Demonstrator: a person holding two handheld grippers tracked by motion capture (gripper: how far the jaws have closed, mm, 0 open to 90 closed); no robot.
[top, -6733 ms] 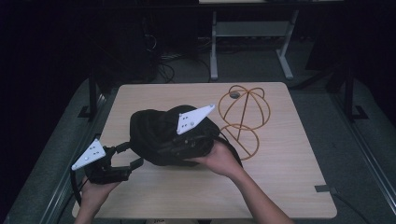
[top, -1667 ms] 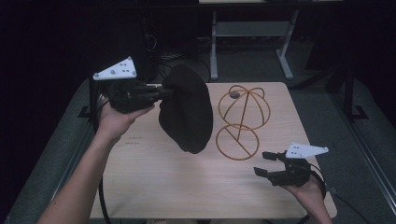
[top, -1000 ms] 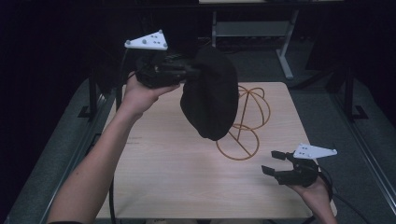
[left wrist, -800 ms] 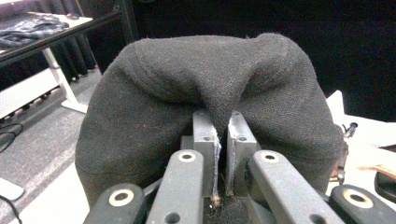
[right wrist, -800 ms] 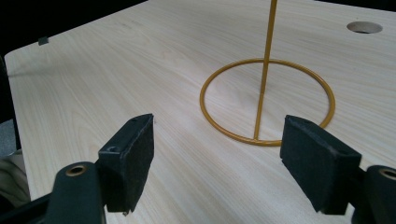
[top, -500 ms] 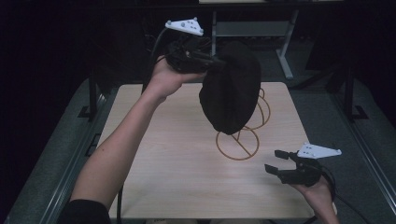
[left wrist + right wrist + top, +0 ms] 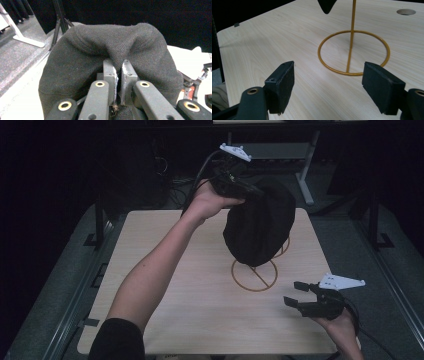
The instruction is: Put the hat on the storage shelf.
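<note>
A black cloth hat [image 7: 259, 227] hangs in the air over the gold wire stand [image 7: 254, 276], hiding the stand's upper part. My left gripper [image 7: 250, 191] is shut on the hat's edge, held high at the back of the table. In the left gripper view a fold of the hat [image 7: 112, 50] is pinched between the two pads. My right gripper [image 7: 295, 293] rests low near the table's front right, open with nothing between its jaws. In the right gripper view its open pads [image 7: 281, 86] face the stand's ring base [image 7: 353, 52] and upright rod.
The light wooden table [image 7: 165, 305] has free room at the left and front. A round cable hole [image 7: 406, 11] lies in the tabletop beyond the stand. Dark floor and a white desk frame [image 7: 305, 180] lie behind the table.
My left hand has carried the hat to the right, from left of the stand to over it. The right gripper has stayed put and open.
</note>
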